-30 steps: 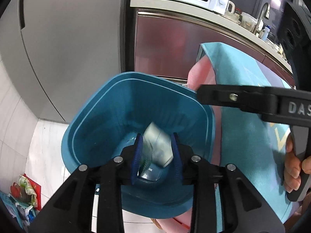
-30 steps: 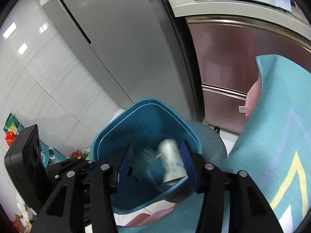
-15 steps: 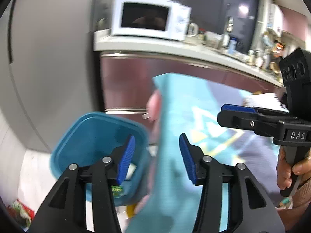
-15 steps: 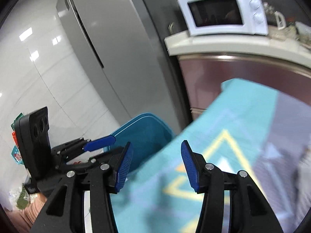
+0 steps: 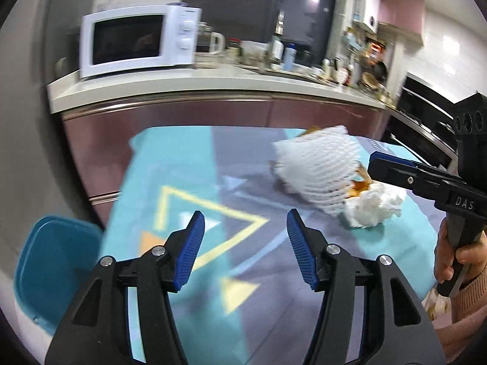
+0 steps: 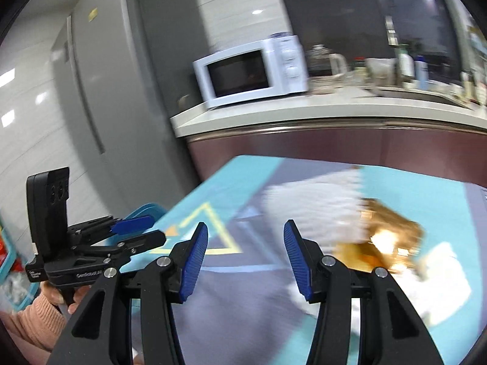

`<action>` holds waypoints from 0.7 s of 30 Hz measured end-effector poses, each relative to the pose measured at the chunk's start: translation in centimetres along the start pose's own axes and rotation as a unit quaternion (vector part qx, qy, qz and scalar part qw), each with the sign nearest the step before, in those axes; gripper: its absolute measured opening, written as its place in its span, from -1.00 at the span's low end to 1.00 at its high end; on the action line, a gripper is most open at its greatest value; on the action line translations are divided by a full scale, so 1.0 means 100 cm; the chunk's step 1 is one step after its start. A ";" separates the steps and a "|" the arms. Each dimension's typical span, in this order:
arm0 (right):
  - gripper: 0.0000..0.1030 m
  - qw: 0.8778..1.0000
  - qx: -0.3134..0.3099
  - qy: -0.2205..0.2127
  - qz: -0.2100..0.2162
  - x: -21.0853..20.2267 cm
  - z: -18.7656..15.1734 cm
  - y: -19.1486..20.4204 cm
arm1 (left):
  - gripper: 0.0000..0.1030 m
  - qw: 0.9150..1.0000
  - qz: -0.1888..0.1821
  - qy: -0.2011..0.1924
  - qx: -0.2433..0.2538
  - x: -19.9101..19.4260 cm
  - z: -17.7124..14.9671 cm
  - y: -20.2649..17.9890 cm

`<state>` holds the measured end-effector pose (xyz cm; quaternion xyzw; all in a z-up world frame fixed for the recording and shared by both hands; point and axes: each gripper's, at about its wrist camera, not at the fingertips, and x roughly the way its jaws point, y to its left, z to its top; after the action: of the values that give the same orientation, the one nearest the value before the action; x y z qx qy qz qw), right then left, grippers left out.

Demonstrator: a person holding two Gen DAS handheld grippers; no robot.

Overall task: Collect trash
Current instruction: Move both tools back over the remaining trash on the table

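Note:
A white foam net wrap [image 5: 319, 172] lies on the patterned table [image 5: 194, 167] at the far right, with a crumpled white tissue [image 5: 373, 205] and an orange-brown wrapper [image 6: 386, 237] beside it. My left gripper [image 5: 245, 243] is open and empty above the table's middle. My right gripper [image 6: 245, 258] is open and empty, just left of the blurred foam wrap [image 6: 313, 200]. The blue trash bin [image 5: 51, 270] stands on the floor at the table's left end.
A counter [image 5: 182, 88] with a white microwave [image 5: 137, 42] runs behind the table. A grey fridge [image 6: 115, 76] stands at the left. The right gripper also shows in the left wrist view [image 5: 426, 179].
Both grippers dropped their trash into the blue bin, opened, and swung right from over the bin to above the table. The foam wrap and tissue have come into view.

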<state>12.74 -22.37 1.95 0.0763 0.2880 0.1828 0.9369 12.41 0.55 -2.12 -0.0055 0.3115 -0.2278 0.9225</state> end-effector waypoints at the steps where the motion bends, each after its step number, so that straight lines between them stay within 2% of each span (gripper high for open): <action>1: -0.04 1.000 0.009 -0.003 -0.009 -0.004 -0.002 -0.010 | 0.09 1.000 -0.004 0.002 0.004 0.004 0.002 -0.007; 7: 0.01 0.998 0.035 -0.007 -0.059 -0.019 -0.016 -0.050 | 0.26 0.999 -0.027 0.005 0.032 0.037 0.024 -0.052; 9: 0.06 0.996 0.045 -0.002 -0.072 -0.019 -0.023 -0.061 | 0.49 0.999 -0.025 0.009 0.039 0.047 0.030 -0.064; 13: 0.11 0.994 0.054 0.012 -0.089 -0.022 -0.040 -0.074 | 0.54 0.998 -0.013 0.012 0.064 0.068 0.041 -0.093; 16: 0.24 0.994 0.059 0.021 -0.086 -0.022 -0.050 -0.077 | 0.58 0.997 -0.005 0.021 0.078 0.082 0.046 -0.109; 21: 0.29 0.995 0.051 0.030 -0.085 -0.015 -0.060 -0.074 | 0.58 0.995 0.006 0.046 0.087 0.108 0.047 -0.127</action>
<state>10.44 -29.57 -4.08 0.0934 0.3303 0.0902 0.9349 17.48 -16.02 -2.57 0.0868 0.3322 -0.2486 0.9057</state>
